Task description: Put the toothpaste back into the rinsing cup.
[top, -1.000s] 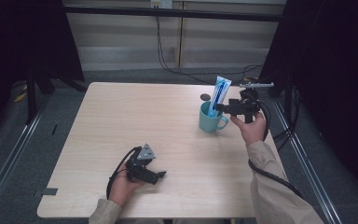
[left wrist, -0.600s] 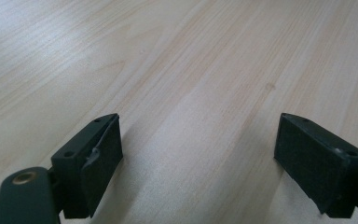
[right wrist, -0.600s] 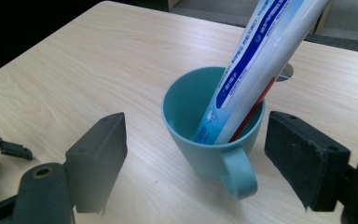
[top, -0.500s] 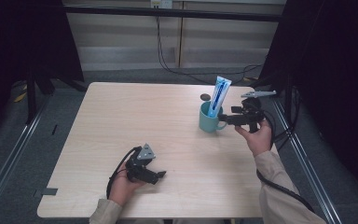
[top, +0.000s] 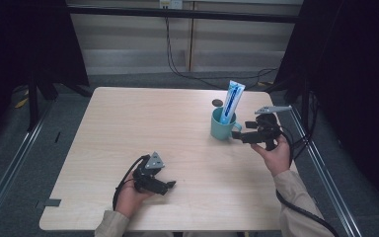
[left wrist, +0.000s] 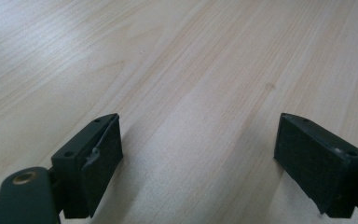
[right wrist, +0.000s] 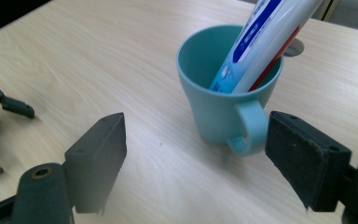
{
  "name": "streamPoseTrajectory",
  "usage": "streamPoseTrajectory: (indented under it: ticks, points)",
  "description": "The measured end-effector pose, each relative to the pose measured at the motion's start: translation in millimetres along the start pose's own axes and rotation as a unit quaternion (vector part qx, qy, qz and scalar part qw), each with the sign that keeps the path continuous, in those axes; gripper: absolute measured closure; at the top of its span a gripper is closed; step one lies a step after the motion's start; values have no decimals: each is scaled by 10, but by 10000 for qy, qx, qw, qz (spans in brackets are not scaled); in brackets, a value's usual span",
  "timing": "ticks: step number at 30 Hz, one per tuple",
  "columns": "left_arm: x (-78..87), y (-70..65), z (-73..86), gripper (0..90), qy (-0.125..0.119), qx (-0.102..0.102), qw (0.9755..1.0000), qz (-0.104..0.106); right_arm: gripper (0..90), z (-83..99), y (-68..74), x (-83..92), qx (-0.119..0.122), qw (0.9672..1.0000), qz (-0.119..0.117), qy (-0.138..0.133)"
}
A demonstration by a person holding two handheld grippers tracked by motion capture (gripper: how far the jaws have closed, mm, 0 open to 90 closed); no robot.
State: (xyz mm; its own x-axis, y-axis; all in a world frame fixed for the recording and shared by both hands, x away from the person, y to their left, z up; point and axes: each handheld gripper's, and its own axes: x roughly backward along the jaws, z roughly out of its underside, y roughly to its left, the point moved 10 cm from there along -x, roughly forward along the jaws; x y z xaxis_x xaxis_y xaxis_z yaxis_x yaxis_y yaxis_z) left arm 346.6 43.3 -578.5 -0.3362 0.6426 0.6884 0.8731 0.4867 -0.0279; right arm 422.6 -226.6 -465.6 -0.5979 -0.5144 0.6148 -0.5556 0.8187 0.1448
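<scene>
A pale wood-grain worktop (top: 177, 128) stands on grey floor, with dark curtains at both sides and cables trailing at twelve o'clock. At its two o'clock stands a teal mug (top: 223, 126) holding a tilted blue-and-white toothpaste tube (top: 231, 101), its print too blurred to read. The right gripper (top: 238, 135) waits just beside the handle, fingers wide. At seven o'clock, the left gripper (top: 170, 185) rests, fingers wide, empty.

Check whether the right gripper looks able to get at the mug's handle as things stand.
Probably yes. The right gripper is open, and the mug has its handle turned toward it, with bare table between. The toothpaste tube leans away, above the rim.
</scene>
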Motion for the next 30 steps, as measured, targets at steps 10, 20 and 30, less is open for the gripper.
streamPoseTrajectory:
  ticks: [10,20,30]
  points:
    - [0,-1,-1,149,-5,1,10000,3,200,184,151,-18,292,9994,-61,160]
    - [-1,-3,-2,149,-11,8,10000,4,199,405,228,-57,356,9989,-94,274]
    - [-1,-3,-2,150,-12,8,10000,4,199,630,318,-141,474,9980,-138,400]
